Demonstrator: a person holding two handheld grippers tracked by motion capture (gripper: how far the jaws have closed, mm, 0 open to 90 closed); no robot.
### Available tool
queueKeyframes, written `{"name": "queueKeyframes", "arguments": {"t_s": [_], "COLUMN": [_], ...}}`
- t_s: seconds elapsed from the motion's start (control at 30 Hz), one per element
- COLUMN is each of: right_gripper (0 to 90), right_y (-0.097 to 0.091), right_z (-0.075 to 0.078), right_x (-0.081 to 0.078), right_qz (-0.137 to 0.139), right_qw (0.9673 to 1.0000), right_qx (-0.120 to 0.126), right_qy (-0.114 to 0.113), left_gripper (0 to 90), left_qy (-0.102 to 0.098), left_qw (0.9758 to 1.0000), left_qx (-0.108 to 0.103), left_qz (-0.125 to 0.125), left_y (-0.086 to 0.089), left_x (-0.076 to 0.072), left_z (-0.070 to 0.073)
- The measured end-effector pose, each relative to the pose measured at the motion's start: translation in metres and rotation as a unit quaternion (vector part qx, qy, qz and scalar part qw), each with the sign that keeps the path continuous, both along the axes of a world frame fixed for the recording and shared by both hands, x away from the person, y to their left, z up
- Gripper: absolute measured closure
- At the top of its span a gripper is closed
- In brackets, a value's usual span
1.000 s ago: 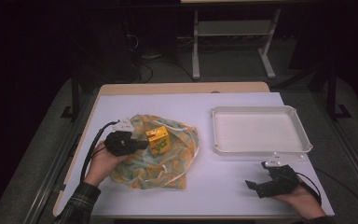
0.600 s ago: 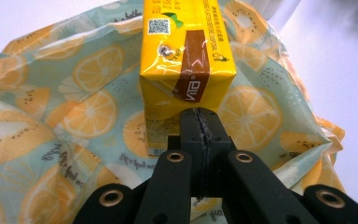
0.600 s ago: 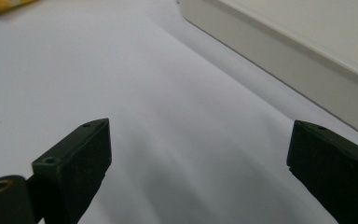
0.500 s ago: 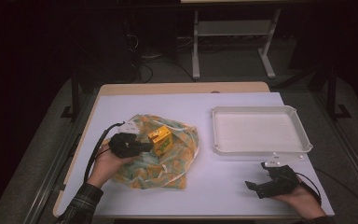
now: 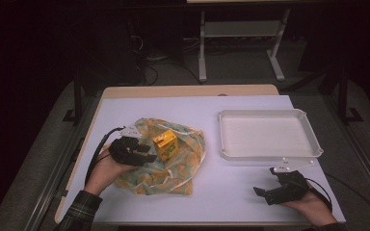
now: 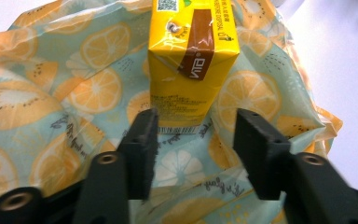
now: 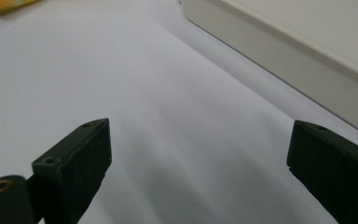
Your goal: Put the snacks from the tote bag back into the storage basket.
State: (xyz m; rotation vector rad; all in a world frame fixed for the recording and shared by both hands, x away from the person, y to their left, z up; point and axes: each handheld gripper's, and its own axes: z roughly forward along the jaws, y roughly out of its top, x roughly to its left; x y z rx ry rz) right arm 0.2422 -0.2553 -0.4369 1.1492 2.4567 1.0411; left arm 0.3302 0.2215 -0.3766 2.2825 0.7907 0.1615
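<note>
In front of me is the table [image 5: 125,103], covered with a pale sheet, and it carries all the other things. On its right side lies the white tray [image 5: 269,114], shallow and rectangular, with its near wall close to my right hand; in the right gripper view I see this wall [image 7: 279,51] as a long pale edge across the upper right. On the left side of the table lies the plastic bag [image 5: 188,166], crumpled flat, printed with orange slices on a light green ground. The yellow juice box [image 5: 165,144] rests on top of this bag, near its middle. In the left gripper view the box [image 6: 191,60] is just in front of my jaws, a little tilted, with the printed bag [image 6: 42,93] all around it. My left gripper [image 5: 147,153] lies low over the bag and points to the box; its jaws have just been opening, and now they stand apart at the near bottom edge of the box, not pressing on it. My right gripper [image 5: 265,193] rests near the front edge of the table, well apart from the bag, and its jaws [image 7: 196,158] are spread wide with only the bare sheet between them.
</note>
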Motion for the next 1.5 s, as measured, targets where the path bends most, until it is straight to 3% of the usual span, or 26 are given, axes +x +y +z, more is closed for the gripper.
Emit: {"name": "queueKeyframes", "arguments": {"t_s": [0.03,0.07,0.17,0.43,0.47,0.5,0.93,1.5], "right_gripper": [6.2,6.2,6.2,6.2,6.2,6.2,6.2,6.2], "right_y": [0.000,0.001,0.001,0.001,0.001,0.001,0.001,0.001], "right_z": [0.000,0.000,-0.001,-0.001,-0.001,-0.001,-0.001,-0.001], "right_x": [0.000,0.000,0.000,-0.002,-0.002,-0.002,-0.002,-0.002], "right_qz": [0.000,0.002,0.004,0.003,0.003,0.004,0.009,0.010], "right_qw": [1.0000,1.0000,1.0000,0.9999,0.9999,0.9999,0.9999,0.9999], "right_qx": [0.000,0.001,-0.002,-0.001,-0.001,-0.001,-0.002,-0.003], "right_qy": [0.000,0.003,0.007,0.010,0.010,0.010,0.007,0.010], "left_gripper": [44.5,36.9,31.7,26.8,26.6,26.5,26.2,26.2], "left_qy": [-0.004,-0.001,0.005,0.018,0.018,0.020,0.026,0.043], "left_qw": [1.0000,0.9999,0.9998,0.9995,0.9995,0.9990,0.9970,0.9933], "left_qx": [0.003,-0.001,0.015,0.024,0.024,0.039,0.071,0.106], "left_qz": [0.003,0.011,0.008,0.006,0.006,-0.001,-0.017,-0.012], "left_y": [0.000,0.000,-0.002,-0.014,-0.014,-0.017,-0.037,-0.062], "left_x": [0.000,0.000,0.002,0.011,0.011,0.015,0.033,0.048], "left_z": [0.001,0.001,0.004,0.018,0.018,0.023,0.033,0.027]}}
